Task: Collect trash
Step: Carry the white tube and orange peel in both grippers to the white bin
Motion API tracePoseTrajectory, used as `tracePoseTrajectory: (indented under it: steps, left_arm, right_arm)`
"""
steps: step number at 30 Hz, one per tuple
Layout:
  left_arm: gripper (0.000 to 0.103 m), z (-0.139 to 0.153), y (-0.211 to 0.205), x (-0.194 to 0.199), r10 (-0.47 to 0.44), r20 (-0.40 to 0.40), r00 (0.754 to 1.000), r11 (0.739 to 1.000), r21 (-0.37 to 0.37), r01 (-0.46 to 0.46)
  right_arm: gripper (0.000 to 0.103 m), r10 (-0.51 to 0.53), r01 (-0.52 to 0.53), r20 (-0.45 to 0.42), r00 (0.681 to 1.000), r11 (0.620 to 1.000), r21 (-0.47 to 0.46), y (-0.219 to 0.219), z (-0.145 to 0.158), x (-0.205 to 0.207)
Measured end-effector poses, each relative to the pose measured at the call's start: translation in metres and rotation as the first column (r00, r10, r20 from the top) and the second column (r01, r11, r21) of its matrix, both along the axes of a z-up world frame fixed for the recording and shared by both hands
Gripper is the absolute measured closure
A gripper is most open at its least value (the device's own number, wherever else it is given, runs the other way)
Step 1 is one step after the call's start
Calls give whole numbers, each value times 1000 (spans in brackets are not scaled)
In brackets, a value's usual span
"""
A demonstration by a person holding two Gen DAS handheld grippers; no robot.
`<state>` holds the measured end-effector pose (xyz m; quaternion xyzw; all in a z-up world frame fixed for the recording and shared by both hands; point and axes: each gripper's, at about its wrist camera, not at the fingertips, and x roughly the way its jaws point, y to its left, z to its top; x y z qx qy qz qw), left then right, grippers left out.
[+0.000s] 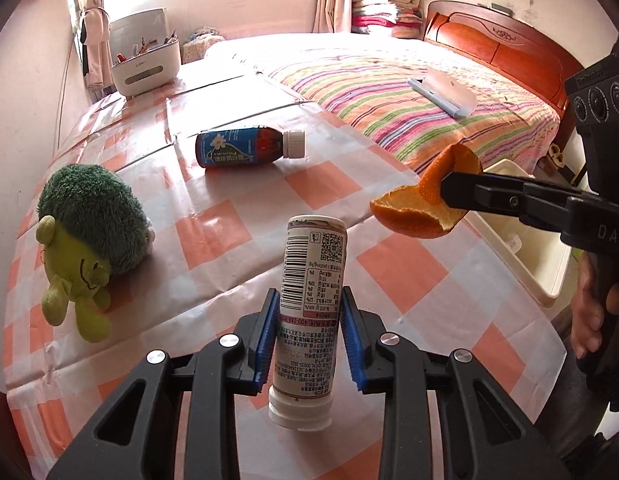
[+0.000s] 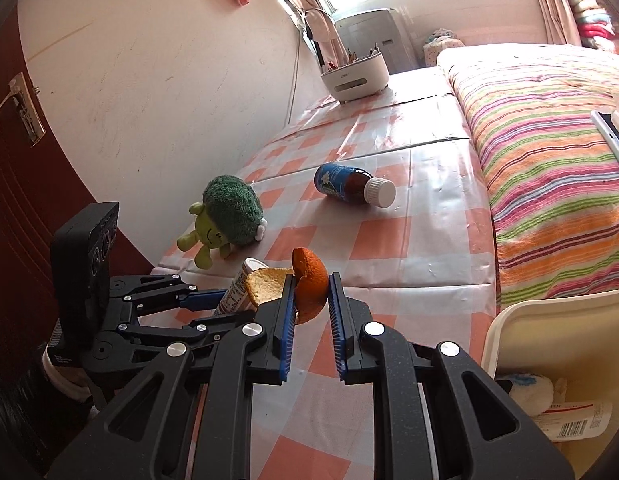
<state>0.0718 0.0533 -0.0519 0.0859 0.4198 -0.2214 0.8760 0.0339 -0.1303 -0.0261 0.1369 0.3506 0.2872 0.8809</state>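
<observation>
The left gripper is clamping a white bottle and the right gripper an orange peel above the checked table; both are best carried level to the cream bin at near right.

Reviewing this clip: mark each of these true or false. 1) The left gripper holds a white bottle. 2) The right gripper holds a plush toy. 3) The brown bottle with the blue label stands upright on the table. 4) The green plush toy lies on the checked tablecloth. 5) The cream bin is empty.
1) True: the left gripper is clamped on the white bottle, cap end toward the camera.
2) False: the right gripper pinches an orange peel.
3) False: the brown bottle lies on its side.
4) True: the green plush toy lies on the checked tablecloth, untouched.
5) False: the cream bin already holds some packaging.
</observation>
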Motion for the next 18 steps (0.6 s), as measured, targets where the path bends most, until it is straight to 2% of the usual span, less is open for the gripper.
tracePoseTrajectory:
  steps: [5, 12, 18]
  left_arm:
    - [74, 7, -8, 0, 20, 15, 1000, 990, -138, -18]
    - [75, 9, -21, -6, 14, 28, 1000, 976, -218, -8]
    - [75, 18, -26, -9, 9, 50, 999, 949, -315, 7]
  right_arm:
    - [88, -45, 45, 18, 999, 999, 0, -18, 3, -4]
    - [88, -100, 100, 28, 995, 995, 7, -40, 3, -9]
    - [88, -135, 134, 51, 990, 991, 11, -52, 7, -13]
